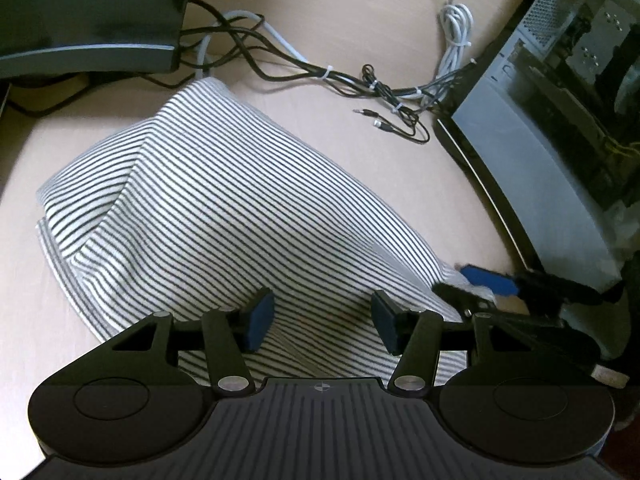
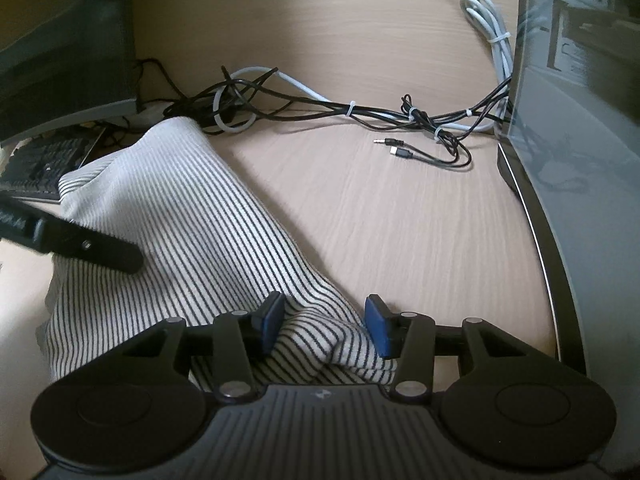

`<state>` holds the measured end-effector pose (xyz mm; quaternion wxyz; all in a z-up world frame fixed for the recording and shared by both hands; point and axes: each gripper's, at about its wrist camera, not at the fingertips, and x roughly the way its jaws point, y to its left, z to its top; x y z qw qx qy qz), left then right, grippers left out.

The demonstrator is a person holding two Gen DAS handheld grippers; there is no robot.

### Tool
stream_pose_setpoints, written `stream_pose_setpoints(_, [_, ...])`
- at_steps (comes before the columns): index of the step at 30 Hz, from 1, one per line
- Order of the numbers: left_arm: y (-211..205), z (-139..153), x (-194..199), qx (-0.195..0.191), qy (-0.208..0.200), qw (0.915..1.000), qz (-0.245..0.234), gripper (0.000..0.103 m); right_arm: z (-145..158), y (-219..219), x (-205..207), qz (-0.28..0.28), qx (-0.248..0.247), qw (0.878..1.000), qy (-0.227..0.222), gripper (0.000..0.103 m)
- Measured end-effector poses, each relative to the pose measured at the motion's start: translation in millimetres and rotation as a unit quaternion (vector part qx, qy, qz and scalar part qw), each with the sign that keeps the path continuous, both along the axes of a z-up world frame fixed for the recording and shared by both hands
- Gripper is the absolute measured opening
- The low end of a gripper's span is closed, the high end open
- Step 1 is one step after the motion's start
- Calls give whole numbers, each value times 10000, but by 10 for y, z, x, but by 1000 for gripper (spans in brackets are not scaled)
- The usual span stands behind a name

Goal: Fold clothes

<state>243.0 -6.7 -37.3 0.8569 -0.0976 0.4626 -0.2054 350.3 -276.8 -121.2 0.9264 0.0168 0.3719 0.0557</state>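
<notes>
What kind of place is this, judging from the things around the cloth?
Most likely a computer desk at home or in an office: a light wooden desk bears a computer case, a bundle of tied cables, and part of a keyboard beside the striped garment.

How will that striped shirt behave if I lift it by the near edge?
The striped shirt will probably drape and sag, since it already lies in soft folds. It looks light and thin. Its far end lies near the tangled cables, so dragging it could snag them.
</notes>
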Motion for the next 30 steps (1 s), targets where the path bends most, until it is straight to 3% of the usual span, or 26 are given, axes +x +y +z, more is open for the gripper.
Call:
stream_pose_setpoints(6, [81,-15,-58,51,-167,9997,-196,61,52,257,-316,-130,-1,9999,105,46])
stream_pose_setpoints(17, [196,-17,-109,-192,-424,9974,-542,66,401,604,-585,-77,-785,9969,37,60])
stream_pose_setpoints(21, [259,83,-306,-399,-424,9975,-402,68,402,580,-429,161,-930,9954,169,56])
stream_pose_setpoints(25, [296,65,-576,-606,-343,9968,-392,73,183,595,-341,527,-1050,9924,356,53])
stream_pose_setpoints(30, [198,-81,-786,-427,-203,9987,-207,72,125,427,-342,1071,-1038,9885,251,56])
